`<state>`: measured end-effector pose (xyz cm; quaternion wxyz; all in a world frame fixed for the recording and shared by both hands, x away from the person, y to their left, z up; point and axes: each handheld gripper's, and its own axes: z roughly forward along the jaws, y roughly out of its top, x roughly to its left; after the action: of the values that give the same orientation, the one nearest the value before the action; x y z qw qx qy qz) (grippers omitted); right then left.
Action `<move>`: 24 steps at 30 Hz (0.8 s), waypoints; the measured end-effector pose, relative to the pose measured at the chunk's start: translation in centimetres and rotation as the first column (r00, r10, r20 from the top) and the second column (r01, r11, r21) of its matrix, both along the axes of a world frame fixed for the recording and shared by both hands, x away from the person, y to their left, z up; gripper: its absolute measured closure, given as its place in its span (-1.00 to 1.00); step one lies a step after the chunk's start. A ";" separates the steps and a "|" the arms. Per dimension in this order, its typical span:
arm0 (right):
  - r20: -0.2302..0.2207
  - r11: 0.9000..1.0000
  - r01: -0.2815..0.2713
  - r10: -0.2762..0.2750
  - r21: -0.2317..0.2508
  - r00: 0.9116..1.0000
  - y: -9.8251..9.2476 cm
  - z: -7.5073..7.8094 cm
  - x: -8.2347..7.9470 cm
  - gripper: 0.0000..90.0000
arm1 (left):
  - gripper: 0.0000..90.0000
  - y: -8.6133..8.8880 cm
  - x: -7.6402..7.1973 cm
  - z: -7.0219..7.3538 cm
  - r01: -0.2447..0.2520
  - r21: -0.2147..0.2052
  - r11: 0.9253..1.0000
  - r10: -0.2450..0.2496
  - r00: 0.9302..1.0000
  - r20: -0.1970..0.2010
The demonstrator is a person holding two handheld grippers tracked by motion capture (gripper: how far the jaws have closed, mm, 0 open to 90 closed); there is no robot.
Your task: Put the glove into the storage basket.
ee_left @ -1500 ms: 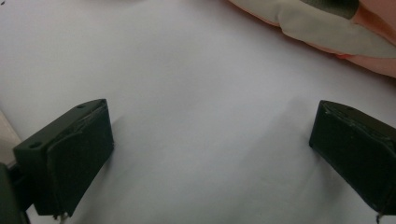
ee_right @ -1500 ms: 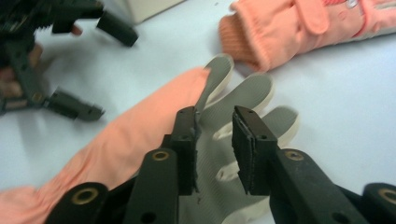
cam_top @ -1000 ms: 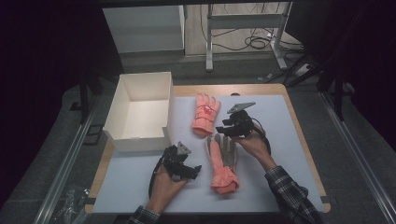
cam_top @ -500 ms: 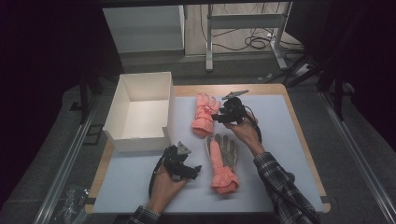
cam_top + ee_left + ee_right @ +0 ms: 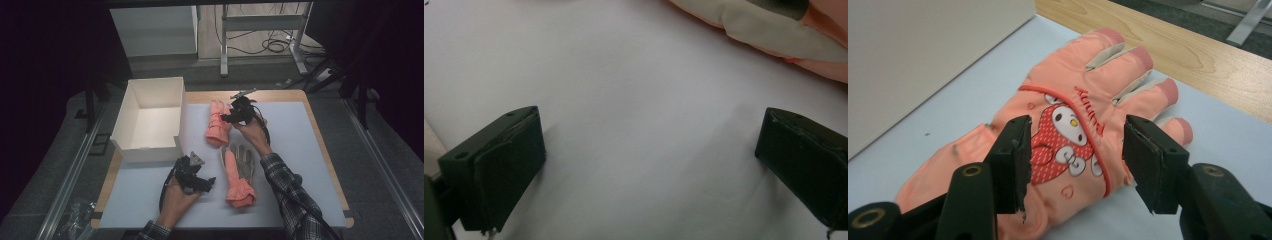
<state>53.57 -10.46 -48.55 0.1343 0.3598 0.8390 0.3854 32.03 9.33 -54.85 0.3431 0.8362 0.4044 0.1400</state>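
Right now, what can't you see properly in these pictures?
- Palm of the far pink glove, all views: it lies face down.
- Near glove, left gripper view: cut off by the top edge.
- White box inside, high view: near wall hides the front floor.

- far pink glove — red stitched lettering arcs above the cartoon patch, too small and skewed to read
- no other text, labels or numbers legible

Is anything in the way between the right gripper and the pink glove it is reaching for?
Nothing visible. The right gripper hangs with open jaws just above the pink glove, which lies flat on the white mat with nothing on it.
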 end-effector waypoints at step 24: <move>-0.071 0.999 -0.021 0.019 -0.035 0.997 1.6 -2.0 1.0 0.93 | -1.00 0.0 0.0 0.0 0.001 0.001 1.000 -0.001 1.000 0.000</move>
<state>54.53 -8.81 -50.55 0.1071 0.3623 0.8535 0.3590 32.05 9.34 -54.84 0.3427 0.8365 0.4040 0.1400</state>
